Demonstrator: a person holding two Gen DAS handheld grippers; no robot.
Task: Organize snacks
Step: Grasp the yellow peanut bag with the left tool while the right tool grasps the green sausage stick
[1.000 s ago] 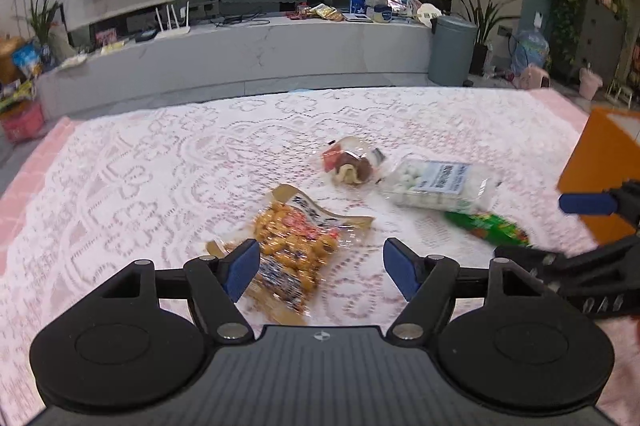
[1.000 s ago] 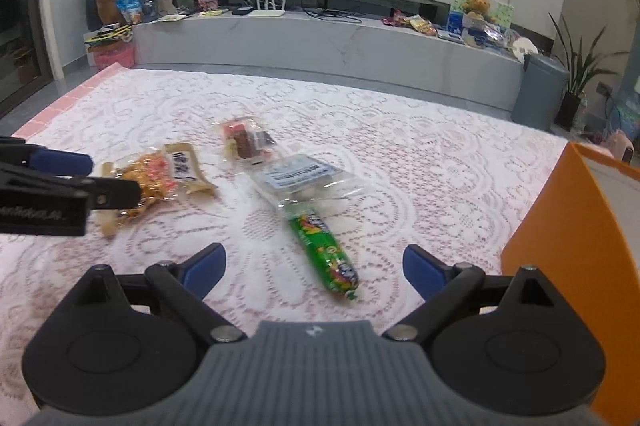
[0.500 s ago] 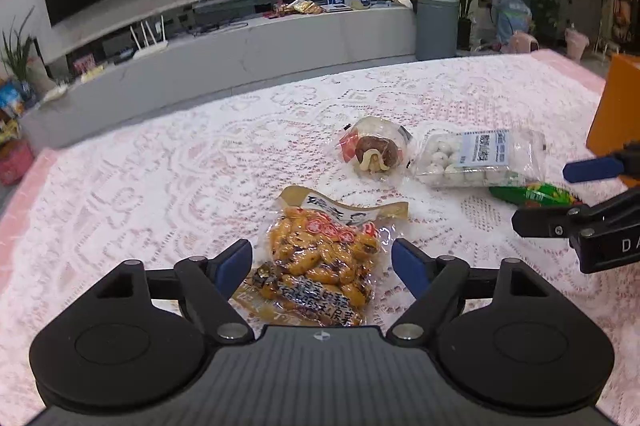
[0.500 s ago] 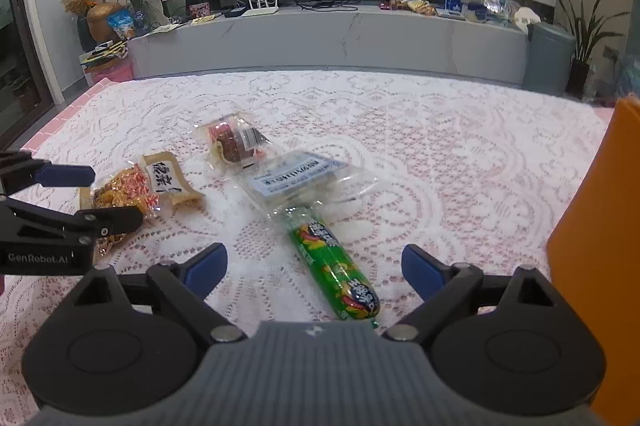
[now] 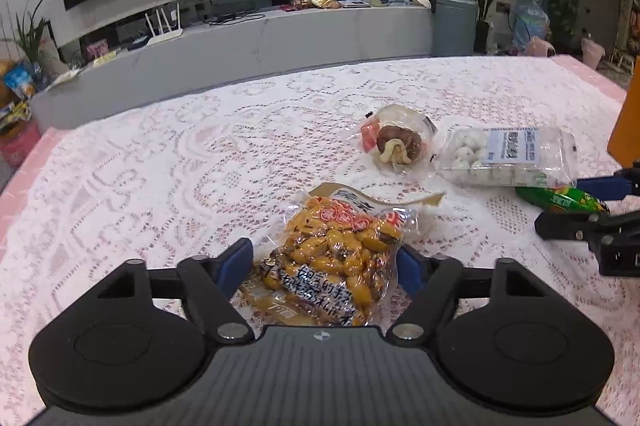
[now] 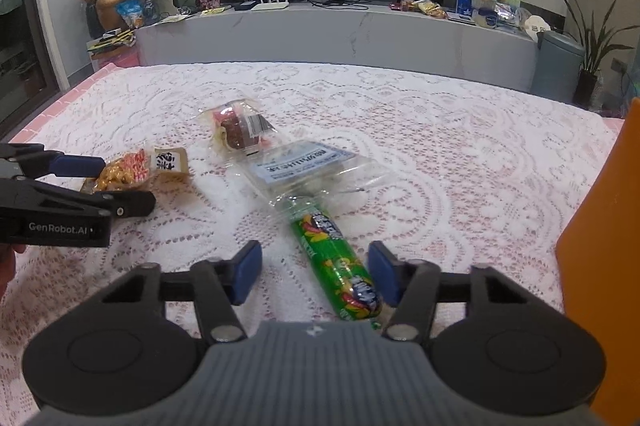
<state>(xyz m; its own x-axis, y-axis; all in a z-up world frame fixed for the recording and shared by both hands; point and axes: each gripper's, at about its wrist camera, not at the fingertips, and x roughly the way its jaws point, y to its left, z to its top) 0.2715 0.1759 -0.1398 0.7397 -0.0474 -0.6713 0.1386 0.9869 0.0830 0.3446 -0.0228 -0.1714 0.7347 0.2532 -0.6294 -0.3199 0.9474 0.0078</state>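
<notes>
A yellow nut packet (image 5: 332,258) lies on the lace cloth between the open fingers of my left gripper (image 5: 324,266); the pads look close to its sides. A green candy tube (image 6: 336,266) lies between the open fingers of my right gripper (image 6: 316,274), nearer the right finger. A clear pack of white balls (image 5: 504,158) and a small pack with a brown pastry (image 5: 396,142) lie further back. The nut packet (image 6: 124,172) and left gripper (image 6: 108,186) show at the left of the right wrist view.
An orange box (image 6: 600,266) stands at the table's right edge. The pink lace table (image 5: 160,166) stretches back to a grey TV bench (image 5: 240,54). A grey bin (image 5: 454,24) stands behind the table.
Both grippers have moved forward and down. The nut packet now sits between the left fingers and the green tube between the right fingers. Both jaw gaps have narrowed somewhat.
</notes>
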